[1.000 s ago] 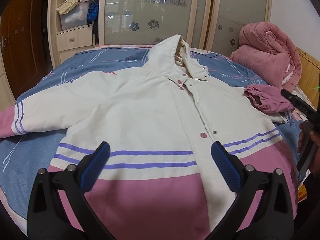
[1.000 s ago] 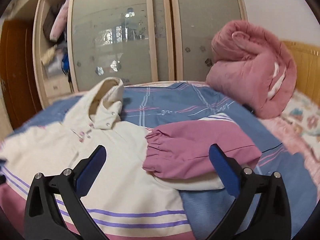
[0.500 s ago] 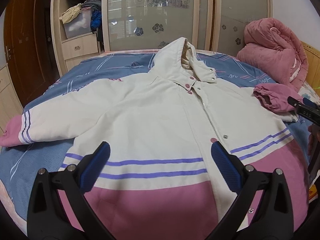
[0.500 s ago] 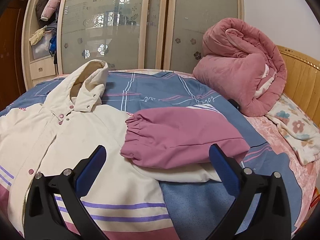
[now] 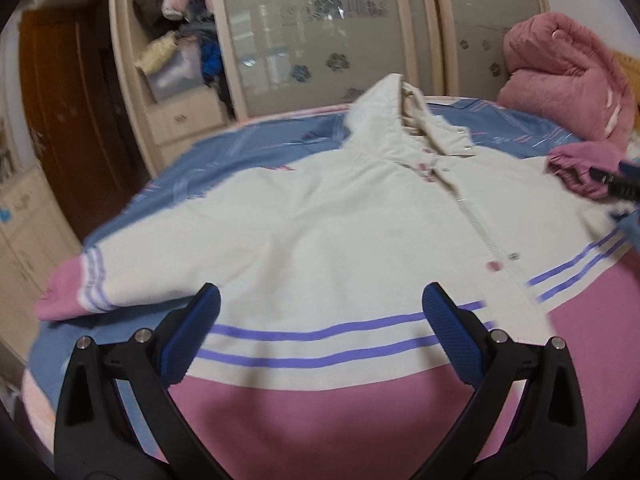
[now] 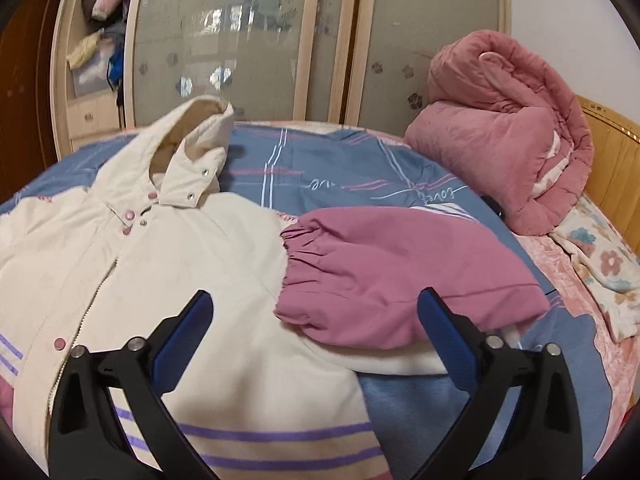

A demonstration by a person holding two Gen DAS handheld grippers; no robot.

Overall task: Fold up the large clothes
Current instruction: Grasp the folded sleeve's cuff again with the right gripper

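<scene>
Jacket point(image 5: 360, 216) lies front-up, spread flat on the bed point(image 6: 320, 168), hood point(image 5: 392, 108) toward the wardrobe point(image 5: 320, 28). Cream body, purple stripes, pink hem nearest both cameras.

Relative to the jacket: one sleeve stretches out flat past its side, pink cuff point(image 5: 60, 296) on the blue bedcover. The other sleeve point(image 6: 400, 272) is folded in, pink end resting on the jacket's chest edge. Rolled pink quilt point(image 6: 512, 128) sits beyond that sleeve, well apart from the hood.

Left gripper point(image 5: 320, 320) hangs over the jacket's hem, tilted downward, fingers wide apart, nothing between them. Right gripper point(image 6: 316, 324) hangs over the folded sleeve's side, also tilted down; its jaws have just been closing a little but stand wide, with nothing pinched — the sleeve lies beyond the pads point(image 6: 444, 336).

Left view only: the stretched sleeve and its cuff, a brown door point(image 5: 76, 120) past the wardrobe; a dark bit of the right gripper point(image 5: 616, 184) at the frame's edge near the folded cuff. This view is motion-blurred.

Right view only: wooden headboard point(image 6: 612, 152), floral cloth point(image 6: 600, 252) beside the quilt.
</scene>
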